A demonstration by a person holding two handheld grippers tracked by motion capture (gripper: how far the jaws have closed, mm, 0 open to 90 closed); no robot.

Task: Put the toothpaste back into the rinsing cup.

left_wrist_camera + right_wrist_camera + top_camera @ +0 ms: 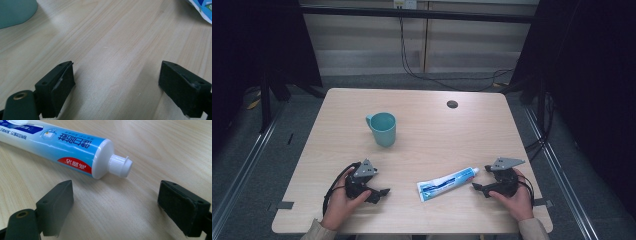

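Both grippers rest low, jaws spread wide.

The left gripper [379, 191], held in the left hand [343, 199], points toward the right gripper [478, 186]; the right hand [516, 196] aims that one back at it. Nothing sits between either pair of jaws.

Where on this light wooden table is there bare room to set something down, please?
The far right of the light wooden table, between the round cable hole and the blue-and-white toothpaste tube, lies bare, as does the left edge beside the teal plastic mug. The near edge is crowded with both grippers.
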